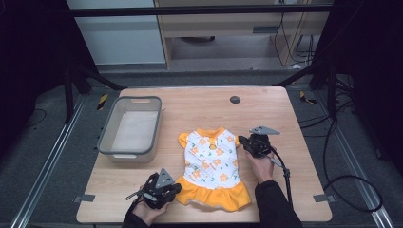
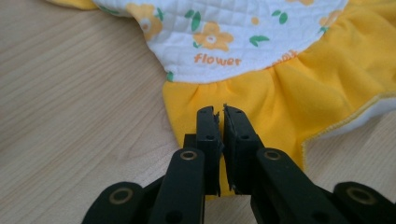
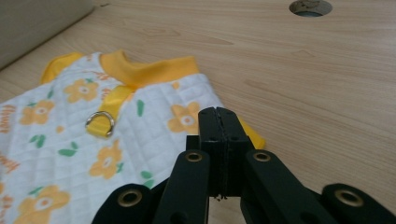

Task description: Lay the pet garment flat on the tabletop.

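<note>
Yellow-and-white dress [image 1: 211, 164] lies flat at centre of the high view, on the wooden table [image 1: 266, 109], collar toward frame top, orange-yellow frill toward frame bottom. Quilted white body w/ orange flowers and green leaves; "flower" printed near the hem in the left gripper view.

Left gripper [image 1: 177, 188] sits at lower centre-left of the high view, at the frill's lower left corner. In the left gripper view [image 2: 221, 112] jaws are nearly together, thin slit between them, tips over the yellow frill [image 2: 261, 98]; a bit of yellow fabric seems caught betw. them lower down, so it looks clamped on the frill edge.

Right gripper [image 1: 243, 140] is at right of centre in the high view, by the dress's right sleeve. In the right gripper view [image 3: 218, 111] jaws are pressed together, tips over the sleeve edge; can't tell if cloth is pinched. Metal D-ring [image 3: 101, 123] on a yellow strap shows left of centre there.

Grey tub [image 1: 107, 137] stands at centre left of the high view, well apart from the dress. Round hole [image 1: 235, 99] in the tabletop, upper centre.
</note>
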{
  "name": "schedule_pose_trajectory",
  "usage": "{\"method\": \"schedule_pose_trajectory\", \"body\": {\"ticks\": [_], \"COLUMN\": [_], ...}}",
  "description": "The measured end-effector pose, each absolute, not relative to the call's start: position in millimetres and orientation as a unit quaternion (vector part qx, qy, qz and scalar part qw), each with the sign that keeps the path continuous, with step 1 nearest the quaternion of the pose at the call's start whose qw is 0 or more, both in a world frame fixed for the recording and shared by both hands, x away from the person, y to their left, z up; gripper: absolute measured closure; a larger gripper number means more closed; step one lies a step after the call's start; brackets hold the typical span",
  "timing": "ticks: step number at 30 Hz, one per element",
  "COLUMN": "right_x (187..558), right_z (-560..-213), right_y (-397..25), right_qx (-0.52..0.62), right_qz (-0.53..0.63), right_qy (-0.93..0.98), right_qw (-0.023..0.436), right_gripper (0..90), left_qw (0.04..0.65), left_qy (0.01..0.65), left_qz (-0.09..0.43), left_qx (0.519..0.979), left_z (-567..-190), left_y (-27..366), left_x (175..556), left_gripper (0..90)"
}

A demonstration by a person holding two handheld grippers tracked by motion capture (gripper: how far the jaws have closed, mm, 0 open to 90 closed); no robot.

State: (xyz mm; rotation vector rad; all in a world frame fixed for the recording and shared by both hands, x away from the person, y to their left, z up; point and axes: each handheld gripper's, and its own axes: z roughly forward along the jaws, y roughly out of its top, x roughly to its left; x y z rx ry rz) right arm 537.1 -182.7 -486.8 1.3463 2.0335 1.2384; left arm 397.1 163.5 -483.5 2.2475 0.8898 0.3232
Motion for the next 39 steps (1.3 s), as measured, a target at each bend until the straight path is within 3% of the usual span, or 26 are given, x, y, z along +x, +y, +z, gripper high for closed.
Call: {"method": "schedule_pose_trajectory", "body": {"ticks": [12,21,30,39], "right_x": [554,566,548,542], "right_z": [-508,-508,-492,-507], "right_y": [-172,-184,-180,-174], "right_qx": [0.496,0.512,0.476,0.476], "right_qz": [0.396,0.367,0.414,0.387], "right_qy": [0.747,0.74,0.747,0.769], "right_qw": [0.196,0.235,0.211,0.178], "right_gripper": [90.0,90.0,90.0,90.0], "left_qw": [0.299,0.304,0.299,0.299], "left_qy": [0.317,0.329,0.328,0.329], "left_qz": [0.145,0.119,0.126,0.125], "left_qx": [0.888,0.886,0.888,0.887], "left_z": [-489,-488,-487,-487], "left_y": [155,166,164,164], "left_x": [387,390,389,389], "left_gripper": [87.1,89.1,88.7,88.4]}}
